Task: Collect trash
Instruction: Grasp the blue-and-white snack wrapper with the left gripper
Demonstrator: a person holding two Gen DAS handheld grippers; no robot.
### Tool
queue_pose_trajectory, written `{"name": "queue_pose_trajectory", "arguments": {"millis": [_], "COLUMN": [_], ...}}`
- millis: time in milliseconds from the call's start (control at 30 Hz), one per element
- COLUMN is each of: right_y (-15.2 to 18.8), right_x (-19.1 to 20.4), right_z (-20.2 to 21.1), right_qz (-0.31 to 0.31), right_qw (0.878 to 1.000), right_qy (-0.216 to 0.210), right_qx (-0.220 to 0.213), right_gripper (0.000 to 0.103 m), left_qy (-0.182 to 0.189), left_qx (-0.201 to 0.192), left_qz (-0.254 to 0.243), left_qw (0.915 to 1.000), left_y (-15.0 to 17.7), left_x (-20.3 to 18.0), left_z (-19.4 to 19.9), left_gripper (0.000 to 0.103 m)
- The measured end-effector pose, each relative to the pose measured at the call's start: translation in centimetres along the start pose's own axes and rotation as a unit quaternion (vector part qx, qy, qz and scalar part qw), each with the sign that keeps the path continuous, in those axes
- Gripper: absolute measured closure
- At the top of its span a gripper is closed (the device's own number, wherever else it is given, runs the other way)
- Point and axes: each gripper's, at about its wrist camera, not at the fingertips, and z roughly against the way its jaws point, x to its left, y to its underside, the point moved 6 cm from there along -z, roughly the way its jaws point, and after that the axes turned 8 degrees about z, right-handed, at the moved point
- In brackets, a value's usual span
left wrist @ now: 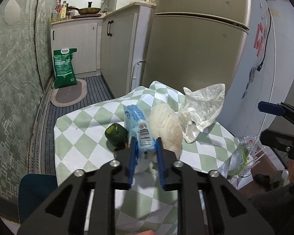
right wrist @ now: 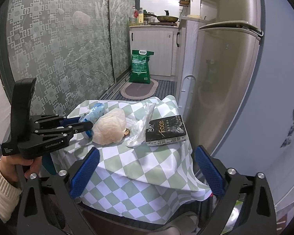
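A small table under a green-and-white checked cloth [left wrist: 84, 133] [right wrist: 139, 166] carries the trash. My left gripper [left wrist: 146, 141] [right wrist: 88, 126] is shut on a crumpled light-blue wrapper with a barcode [left wrist: 137, 117] [right wrist: 96, 111]. Left of the wrapper lies a dark green round piece [left wrist: 116, 135]. On its right sits a pale cream crumpled bag [left wrist: 166, 125] [right wrist: 109, 127], then a white crumpled plastic bag [left wrist: 201, 107] [right wrist: 141, 125]. A black "Face" tissue pack [right wrist: 166, 130] lies by the table's right edge. My right gripper [right wrist: 148, 150] stands open over the near cloth, holding nothing.
A beige fridge [left wrist: 196, 49] rises just behind the table, with white cabinets [left wrist: 117, 54] beside it. On the striped floor stands a green sack [left wrist: 64, 68] by an oval mat. A clear plastic bag [left wrist: 241, 156] hangs off the table's right side. A blue seat [left wrist: 35, 192] is at lower left.
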Motion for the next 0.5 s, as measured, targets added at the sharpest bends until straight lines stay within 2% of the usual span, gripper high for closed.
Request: {"name": "queue_pose_trajectory", "arguments": {"millis": [100,200,367,500], "right_y": [-0.2,-0.5,-1.2,-2.0], "right_x": [0.2,0.7,0.6,0.2], "right_z": [-0.4,-1.0,-2.1,-3.5], "right_qz": [-0.004,-0.006,-0.015,-0.027], "right_qw": [1.000,1.000,1.000,1.000], "right_qy": [-0.007,-0.016,-0.012,-0.003], "right_qx": [0.003,0.006,0.007,0.013], "right_gripper": [0.025,0.032,0.038,0.051], "left_qy": [0.009,0.019,0.033,0.044], "left_qx": [0.002,0.002,-0.003,-0.008], "left_qz": [0.007,0.019,0.031,0.038], "left_qw": [0.9999,0.9996,0.9989,0.9983], "left_y": [0.0,0.0,-0.1,-0.3], "left_x": [0.4,0.9,1.5,1.8], "left_z": [0.2,0.4,1.2,2.0], "left_gripper": [0.089,0.091,0.092,0.092]}}
